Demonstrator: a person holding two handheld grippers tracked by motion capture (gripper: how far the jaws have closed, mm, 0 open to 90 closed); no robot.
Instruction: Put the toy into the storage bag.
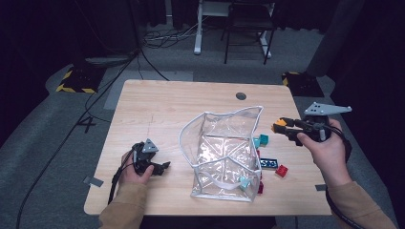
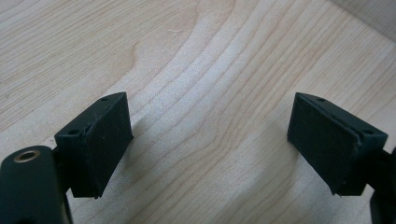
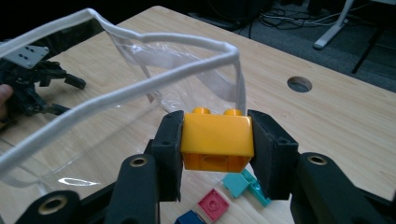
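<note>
Two studs atop gripper-held orange brick

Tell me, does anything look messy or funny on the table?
A bit. The clear bag sags crookedly with its white rim bent. Loose bricks lie beside it: teal, blue and red. The right gripper holds an orange brick above them.

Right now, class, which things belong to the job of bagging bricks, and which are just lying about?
Job: right tool gripping the yellow brick; clear bag; loose bricks beside it.
Lying about: left tool, open on the table; floor cables; chair.
</note>
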